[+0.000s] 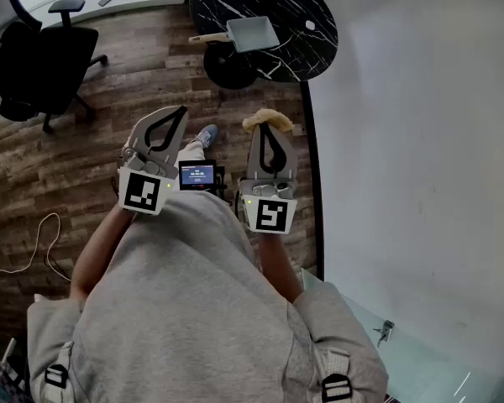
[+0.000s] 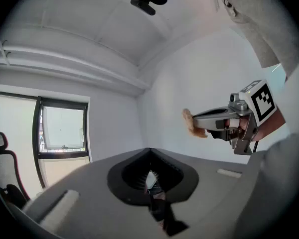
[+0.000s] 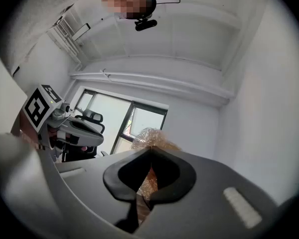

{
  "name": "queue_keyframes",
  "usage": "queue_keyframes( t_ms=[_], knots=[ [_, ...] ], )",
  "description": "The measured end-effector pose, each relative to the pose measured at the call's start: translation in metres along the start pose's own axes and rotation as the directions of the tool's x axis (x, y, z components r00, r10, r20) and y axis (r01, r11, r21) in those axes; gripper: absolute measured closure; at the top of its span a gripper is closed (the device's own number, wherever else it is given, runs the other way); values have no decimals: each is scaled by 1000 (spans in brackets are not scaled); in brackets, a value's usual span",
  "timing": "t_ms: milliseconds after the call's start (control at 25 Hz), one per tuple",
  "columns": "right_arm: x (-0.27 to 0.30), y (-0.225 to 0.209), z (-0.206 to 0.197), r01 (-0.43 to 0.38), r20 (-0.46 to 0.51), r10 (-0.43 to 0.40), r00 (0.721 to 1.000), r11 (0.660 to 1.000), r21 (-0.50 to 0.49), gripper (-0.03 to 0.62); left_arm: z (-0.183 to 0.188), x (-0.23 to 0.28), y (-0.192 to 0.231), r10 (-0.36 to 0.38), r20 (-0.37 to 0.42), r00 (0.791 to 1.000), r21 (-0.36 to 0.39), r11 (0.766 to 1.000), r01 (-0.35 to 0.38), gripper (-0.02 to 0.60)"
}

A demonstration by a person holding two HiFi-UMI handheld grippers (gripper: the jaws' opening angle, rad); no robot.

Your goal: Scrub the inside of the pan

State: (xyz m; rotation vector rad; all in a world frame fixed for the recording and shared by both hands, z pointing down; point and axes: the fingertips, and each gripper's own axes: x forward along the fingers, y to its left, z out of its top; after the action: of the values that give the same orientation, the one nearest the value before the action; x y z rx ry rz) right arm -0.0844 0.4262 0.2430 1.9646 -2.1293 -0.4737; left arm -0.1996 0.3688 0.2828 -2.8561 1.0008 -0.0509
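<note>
I read the right gripper (image 1: pixel 269 131) as clenched on a wire scourer (image 1: pixel 267 119). It is a loose, golden ball of springy metal mesh that bulges past the tips. In the right gripper view, crinkled strands show through the dark teardrop opening between the pads. The left gripper (image 1: pixel 181 110) is squeezed closed with nothing in it. In the left gripper view its ribbed black pads meet along a single seam, and the small pale patch behind that seam is too blurred for me to name.

The pan (image 1: pixel 256 34) is well apart from both grippers. It is a shallow rectangular pan in matte grey-green with a pale handle (image 1: pixel 208 37) that looks like wood. It sits on a round table (image 1: pixel 302 7) with a glossy black top veined in white like marble. The top edge of the head view cuts off the far side of the table, and from here I cannot make out what the inside of the pan looks like.

Both grippers are held up in front of a person in a grey sweatshirt (image 1: pixel 185 309), above a floor (image 1: pixel 109 124) of wood-grain planks. A small lit screen (image 1: pixel 197 175) sits between the grippers, but its text is too small to read. A black office chair (image 1: pixel 34 57) stands at the left, and a thin pale cable (image 1: pixel 42 238) loops across the planks.
</note>
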Motion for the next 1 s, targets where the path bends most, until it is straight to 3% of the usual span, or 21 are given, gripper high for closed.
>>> queue_keyframes(
  t_ms=[320,520,1000],
  knots=[
    [12,-1,-5,-9,-6,9,1000,1000,18,582,-2,8,7,1,-4,1000,4,1000,-1,580],
    [26,12,-2,-60,11,61,998,997,-47,576,-5,15,15,7,-5,1000,1,1000,-7,580],
    [48,5,-16,-87,-39,85,996,995,-53,576,-12,35,21,1,-22,1000,-26,1000,-2,580]
  ],
)
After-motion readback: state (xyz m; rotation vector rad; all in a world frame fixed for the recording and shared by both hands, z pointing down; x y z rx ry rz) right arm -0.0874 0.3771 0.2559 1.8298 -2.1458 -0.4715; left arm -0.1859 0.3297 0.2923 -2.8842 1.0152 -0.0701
